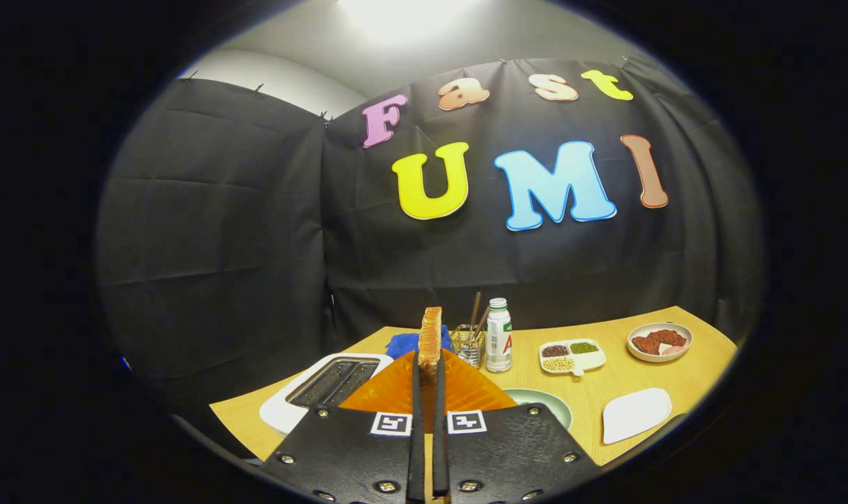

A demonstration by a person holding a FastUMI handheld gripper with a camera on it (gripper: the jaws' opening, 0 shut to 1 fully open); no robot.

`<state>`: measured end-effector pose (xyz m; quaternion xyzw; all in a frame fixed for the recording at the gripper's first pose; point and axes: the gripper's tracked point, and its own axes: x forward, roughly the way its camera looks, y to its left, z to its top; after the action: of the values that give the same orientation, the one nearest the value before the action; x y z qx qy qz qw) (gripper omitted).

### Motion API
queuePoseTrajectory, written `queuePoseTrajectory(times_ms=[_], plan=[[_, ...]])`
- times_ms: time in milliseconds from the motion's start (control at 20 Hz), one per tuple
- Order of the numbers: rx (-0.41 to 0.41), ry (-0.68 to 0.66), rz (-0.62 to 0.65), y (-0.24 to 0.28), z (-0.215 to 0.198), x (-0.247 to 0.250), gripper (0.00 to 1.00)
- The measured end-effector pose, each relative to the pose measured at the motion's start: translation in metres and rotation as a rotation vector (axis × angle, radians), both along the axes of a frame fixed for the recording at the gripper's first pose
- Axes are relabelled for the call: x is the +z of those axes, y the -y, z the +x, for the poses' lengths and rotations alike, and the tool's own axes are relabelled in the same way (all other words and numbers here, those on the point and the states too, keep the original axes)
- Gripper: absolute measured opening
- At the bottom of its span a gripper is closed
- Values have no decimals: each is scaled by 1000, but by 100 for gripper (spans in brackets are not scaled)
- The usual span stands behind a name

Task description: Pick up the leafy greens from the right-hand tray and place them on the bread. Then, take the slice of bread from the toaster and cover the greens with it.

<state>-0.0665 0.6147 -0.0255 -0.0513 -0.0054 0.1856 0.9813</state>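
- Tool (427,364): fingers nearly together, clamped on a toasted bread slice (430,337) held upright on edge, raised above the surface (683,381).
- Toaster (326,388): white, slots bare, just left of the fingers.
- Green plate (546,404): right of the fingers, partly hidden.
- White tray (636,414): further right.
- Bottle (498,334), utensil holder (469,343), divided bean dish (572,355), meat bowl (660,341): beyond.

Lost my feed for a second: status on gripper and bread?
Gripper shut on bread slice, held upright on edge. Toaster below, slots empty. Green plate ahead; nothing in the way.
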Motion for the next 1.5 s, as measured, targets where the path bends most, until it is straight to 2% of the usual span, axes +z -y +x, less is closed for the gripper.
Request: queuePoseTrajectory(times_ms=[700,1500], plan=[[-79,-69,-51,49,29,-39,4],[-74,-120,-71,55,51,-71,4]])
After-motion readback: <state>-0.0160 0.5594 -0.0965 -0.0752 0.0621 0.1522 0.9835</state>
